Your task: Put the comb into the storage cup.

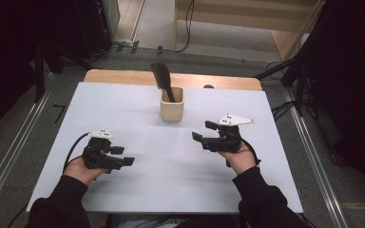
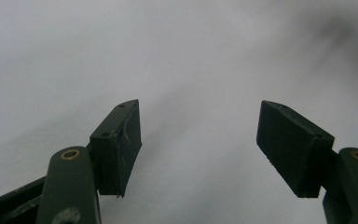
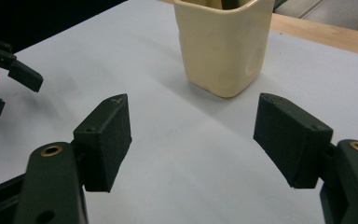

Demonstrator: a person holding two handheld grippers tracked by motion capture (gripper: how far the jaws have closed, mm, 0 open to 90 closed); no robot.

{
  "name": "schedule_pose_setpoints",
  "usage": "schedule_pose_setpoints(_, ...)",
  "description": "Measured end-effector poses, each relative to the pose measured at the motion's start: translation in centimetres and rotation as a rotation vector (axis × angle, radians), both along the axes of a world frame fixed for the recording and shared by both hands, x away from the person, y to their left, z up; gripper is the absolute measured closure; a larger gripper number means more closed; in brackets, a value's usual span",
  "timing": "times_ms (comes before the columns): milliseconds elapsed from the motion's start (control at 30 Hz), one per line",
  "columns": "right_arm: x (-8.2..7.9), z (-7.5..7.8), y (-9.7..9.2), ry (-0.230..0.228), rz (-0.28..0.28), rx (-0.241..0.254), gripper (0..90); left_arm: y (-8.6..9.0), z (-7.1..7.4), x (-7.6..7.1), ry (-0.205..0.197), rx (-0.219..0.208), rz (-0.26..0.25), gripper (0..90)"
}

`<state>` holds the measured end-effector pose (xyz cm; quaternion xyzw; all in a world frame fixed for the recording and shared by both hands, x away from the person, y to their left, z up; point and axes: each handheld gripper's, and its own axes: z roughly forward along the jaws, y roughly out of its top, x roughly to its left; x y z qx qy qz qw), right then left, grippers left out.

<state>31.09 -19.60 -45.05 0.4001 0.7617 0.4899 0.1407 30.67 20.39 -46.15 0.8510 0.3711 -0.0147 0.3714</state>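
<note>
A cream square cup (image 1: 172,105) stands at the back middle of the white table sheet (image 1: 171,171), with a black comb (image 1: 161,77) sticking up out of it. My left gripper (image 1: 122,156) rests low at the front left, jaws wide apart and pointing right; in the left gripper view its gripper (image 2: 200,144) has only bare sheet between the pads. My right gripper (image 1: 203,131) hovers right of centre, open, pointing left and toward the cup. In the right gripper view the cup (image 3: 223,44) stands just beyond that open gripper (image 3: 193,135), and the left gripper's fingers (image 3: 23,77) show at the left edge.
The wooden table edge (image 1: 123,76) runs behind the sheet. Metal rails (image 1: 9,156) line the floor on both sides, and cables (image 1: 285,109) lie at the back right. Dark stands flank the table.
</note>
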Motion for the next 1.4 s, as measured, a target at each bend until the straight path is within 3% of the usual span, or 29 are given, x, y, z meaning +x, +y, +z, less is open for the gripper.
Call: schedule_pose_setpoints(1400,-4.2,-2.0,-4.4,0.046,-0.042,-0.014,25.7,-0.2,0.2,-0.2,0.001,-0.023,-0.014,31.3)
